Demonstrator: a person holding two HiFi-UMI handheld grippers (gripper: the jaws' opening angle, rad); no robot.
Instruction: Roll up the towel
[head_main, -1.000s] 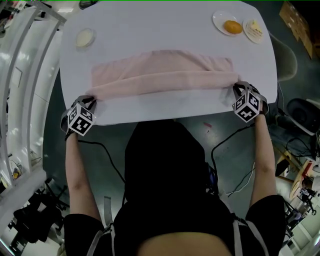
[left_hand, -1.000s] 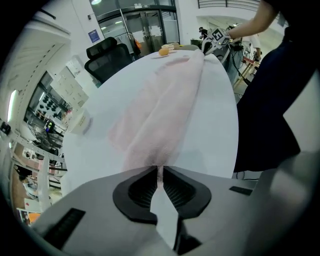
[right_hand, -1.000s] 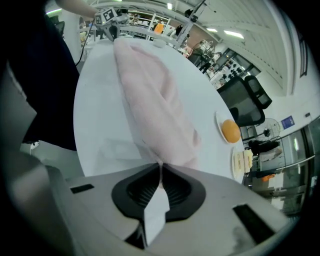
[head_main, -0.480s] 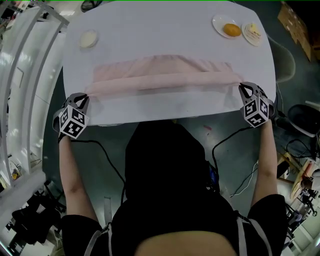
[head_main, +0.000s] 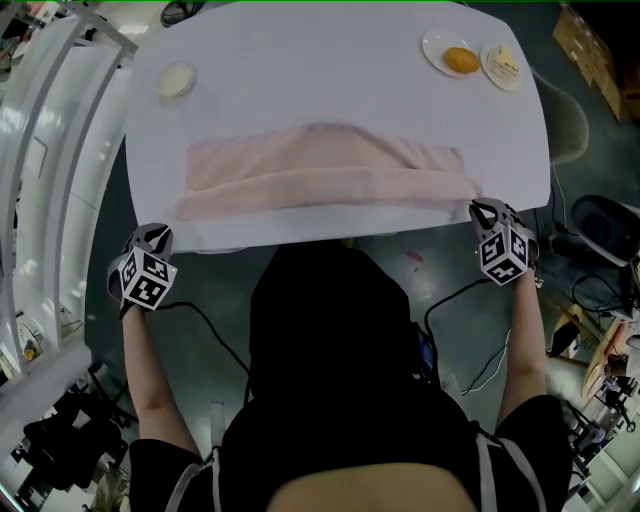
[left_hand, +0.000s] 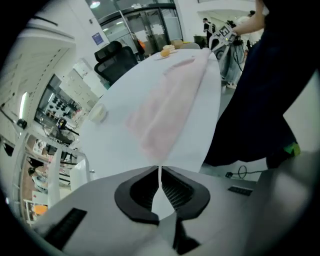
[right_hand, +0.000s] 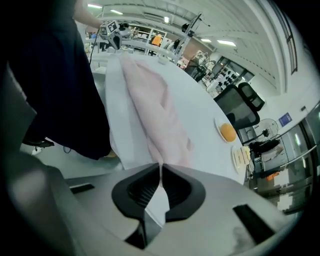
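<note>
A pink towel (head_main: 320, 170) lies across the white table (head_main: 330, 70), with its near long edge turned over into a loose roll. My left gripper (head_main: 158, 236) hangs just off the table's near left corner, apart from the towel's left end. Its jaws are closing, nearly together, with no towel between them (left_hand: 160, 170). My right gripper (head_main: 487, 209) sits close below the towel's right end, shut, with nothing pink in its jaws (right_hand: 160, 167). From either gripper view the towel (left_hand: 170, 105) (right_hand: 155, 105) stretches away along the table. Only a thin white sliver shows between each pair of pads.
At the far right of the table stand a plate with an orange item (head_main: 460, 58) and a second plate (head_main: 505, 65). A small dish (head_main: 175, 80) sits at the far left. The person's dark hood fills the foreground, and cables trail over the floor (head_main: 470, 360).
Both grippers have let go of the towel's ends and drawn back toward the person, off the near edge. The towel's roll stays on the table, a little looser.
</note>
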